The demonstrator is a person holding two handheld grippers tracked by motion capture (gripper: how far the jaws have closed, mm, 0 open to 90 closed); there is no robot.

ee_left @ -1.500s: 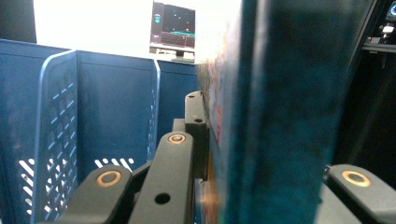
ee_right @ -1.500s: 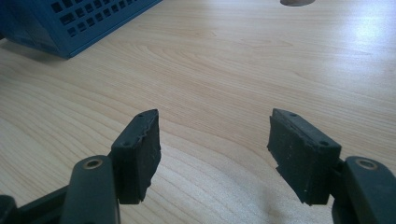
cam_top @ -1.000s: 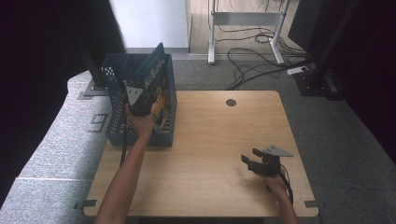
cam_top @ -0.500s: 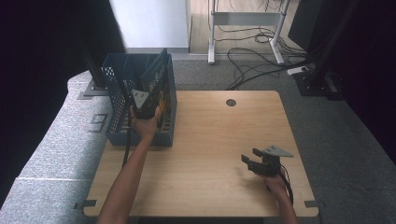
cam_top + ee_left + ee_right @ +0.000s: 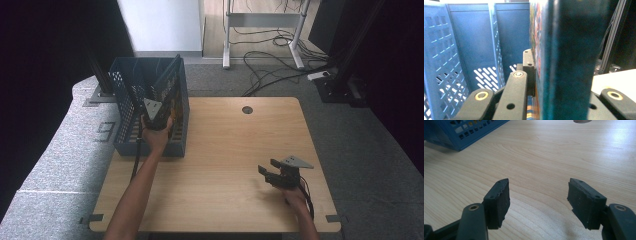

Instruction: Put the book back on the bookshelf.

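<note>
A thin dark teal book (image 5: 171, 82) with a colourful cover stands on edge in the blue perforated crate (image 5: 125, 107), along its right wall and tilted. My left gripper (image 5: 157, 114) is shut on the book's near edge, over the crate's front part. In the left gripper view the book (image 5: 571, 57) is clamped edge-on between the jaws, and one finger (image 5: 528, 66) presses on its cover. My right gripper (image 5: 270, 173) rests low over the table's near right area, open with nothing in it. Its pads (image 5: 499, 200) stand wide apart above bare wood.
The crate stands on the left end of the wooden table (image 5: 235, 145), and its corner (image 5: 461, 132) shows in the right gripper view. A round cable hole (image 5: 247, 110) lies at the table's far middle. Cables and desk legs lie on the floor beyond.
My left gripper and the book have sunk a little into the crate and shifted slightly right. The right gripper has stayed put.
</note>
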